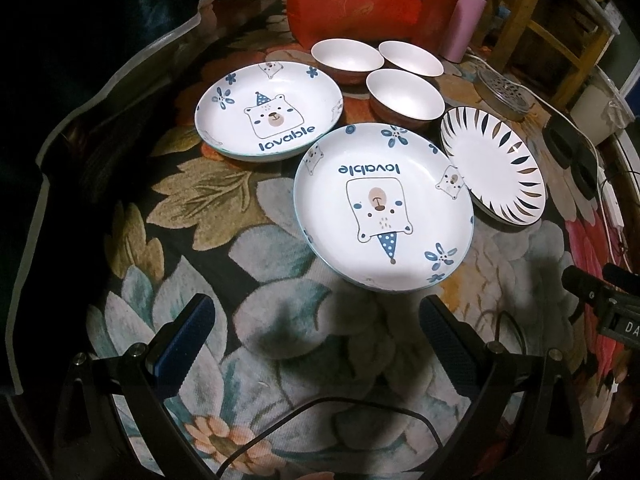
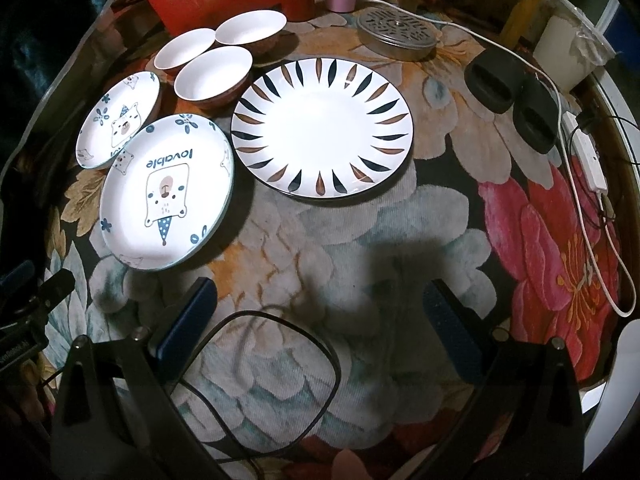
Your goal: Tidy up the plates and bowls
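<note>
Both the left gripper (image 1: pixel 316 320) and right gripper (image 2: pixel 320 304) hang wide and empty over bare floral tablecloth (image 2: pixel 320 240). Beyond lie two bear plates (image 1: pixel 384 208) (image 1: pixel 268 110), a leaf-rimmed plate (image 2: pixel 322 132) and three bowls (image 1: pixel 402 94). Clutter, perhaps bottles, lines the far edge.

Surface (image 2: pixel 360 240): round, under a floral cloth.
Plates: two bear plates (image 1: pixel 384 208) (image 1: pixel 268 110), one leaf-rimmed plate (image 2: pixel 322 130).
Bowls: three white-lined bowls (image 2: pixel 212 76), clustered behind.
Others: perforated metal lid (image 2: pixel 396 32), pink tumbler (image 1: pixel 466 20), white power strip (image 2: pixel 588 156).
</note>
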`<state>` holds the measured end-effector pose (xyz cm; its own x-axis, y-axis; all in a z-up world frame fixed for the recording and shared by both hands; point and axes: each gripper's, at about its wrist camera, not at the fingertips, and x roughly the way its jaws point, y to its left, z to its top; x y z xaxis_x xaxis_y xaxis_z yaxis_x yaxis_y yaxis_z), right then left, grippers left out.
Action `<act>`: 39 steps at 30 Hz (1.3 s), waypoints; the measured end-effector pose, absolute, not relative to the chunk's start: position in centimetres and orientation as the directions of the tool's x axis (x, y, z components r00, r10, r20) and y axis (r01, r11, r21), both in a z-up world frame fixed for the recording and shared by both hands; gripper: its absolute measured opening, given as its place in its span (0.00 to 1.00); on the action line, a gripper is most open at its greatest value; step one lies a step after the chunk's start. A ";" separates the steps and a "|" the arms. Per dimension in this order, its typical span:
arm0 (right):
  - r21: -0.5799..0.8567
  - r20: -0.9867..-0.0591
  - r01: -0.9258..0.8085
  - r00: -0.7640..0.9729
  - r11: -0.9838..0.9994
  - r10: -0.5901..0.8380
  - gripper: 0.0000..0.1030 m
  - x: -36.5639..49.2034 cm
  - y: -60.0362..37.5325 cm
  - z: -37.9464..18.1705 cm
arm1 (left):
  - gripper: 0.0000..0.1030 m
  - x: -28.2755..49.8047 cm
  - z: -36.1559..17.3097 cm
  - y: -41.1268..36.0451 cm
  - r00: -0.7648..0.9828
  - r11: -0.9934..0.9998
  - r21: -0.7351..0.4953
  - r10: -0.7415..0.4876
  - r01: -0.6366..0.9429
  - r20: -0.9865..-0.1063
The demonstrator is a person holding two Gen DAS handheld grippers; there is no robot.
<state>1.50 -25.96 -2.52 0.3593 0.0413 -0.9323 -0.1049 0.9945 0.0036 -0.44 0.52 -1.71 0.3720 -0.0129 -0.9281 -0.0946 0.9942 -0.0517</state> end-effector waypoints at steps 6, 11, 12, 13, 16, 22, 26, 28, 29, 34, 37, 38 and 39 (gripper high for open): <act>0.005 -0.933 -0.105 0.358 0.994 0.043 1.00 1.5 -26.0 -2.7 | 0.99 -0.2 -1.8 1.2 0.372 0.993 -0.057 -0.014 -0.103 -0.928; 0.008 -0.938 -0.101 0.343 0.995 0.042 1.00 1.6 -26.0 -3.4 | 0.99 -0.1 -2.3 1.4 0.357 0.992 -0.060 -0.016 -0.114 -0.934; 0.011 -0.941 -0.099 0.336 0.995 0.043 1.00 1.7 -26.1 -3.6 | 0.99 -0.1 -2.3 1.3 0.354 0.992 -0.059 -0.016 -0.110 -0.935; 0.015 -0.943 -0.097 0.331 0.995 0.046 1.00 1.8 -26.3 -3.9 | 0.99 0.0 -2.4 1.3 0.352 0.994 -0.054 -0.016 -0.099 -0.936; 0.020 -0.956 -0.100 0.291 0.995 0.048 1.00 2.8 -26.9 -4.8 | 0.99 1.0 -2.2 0.8 0.335 0.998 -0.051 -0.036 -0.035 -0.941; 0.097 -0.964 -0.081 0.240 0.992 0.114 1.00 8.0 -30.5 -5.5 | 0.99 7.4 -1.1 -2.4 0.336 0.992 -0.040 -0.079 0.122 -0.938; 0.114 -0.960 -0.099 0.247 0.989 0.135 1.00 12.2 -32.7 -5.7 | 0.99 12.0 -1.1 -6.0 0.337 0.967 -0.110 -0.185 0.229 -0.923; 0.140 -0.952 -0.097 0.260 0.985 0.161 1.00 14.1 -33.7 -5.9 | 0.99 13.6 -1.2 -7.4 0.339 0.955 -0.175 -0.251 0.240 -0.906; 0.159 -0.947 -0.093 0.268 0.983 0.178 1.00 14.9 -34.2 -6.0 | 0.99 14.6 -1.3 -8.0 0.336 0.946 -0.219 -0.292 0.238 -0.896; 0.277 -0.908 -0.034 0.318 0.960 0.273 0.99 17.2 -36.3 -7.2 | 0.95 17.9 -2.6 -9.5 0.315 0.913 -0.333 -0.396 0.237 -0.862; 0.338 -0.893 -0.027 0.307 0.941 0.330 0.99 17.2 -36.9 -8.1 | 0.93 18.7 -3.3 -10.9 0.284 0.897 -0.331 -0.413 0.294 -0.865; 0.345 -0.891 -0.035 0.302 0.938 0.339 0.98 17.0 -36.9 -8.3 | 0.93 18.8 -3.6 -11.5 0.278 0.892 -0.326 -0.414 0.313 -0.867; 0.358 -0.886 -0.050 0.299 0.933 0.356 0.96 16.9 -36.9 -8.5 | 0.92 18.9 -3.9 -11.7 0.275 0.890 -0.324 -0.415 0.322 -0.867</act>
<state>16.86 -36.93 -8.50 0.2989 0.3556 -0.8855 -0.0499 0.9325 0.3576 18.87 -11.71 -3.85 0.2747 -0.4152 -0.8673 0.3220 0.8896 -0.3239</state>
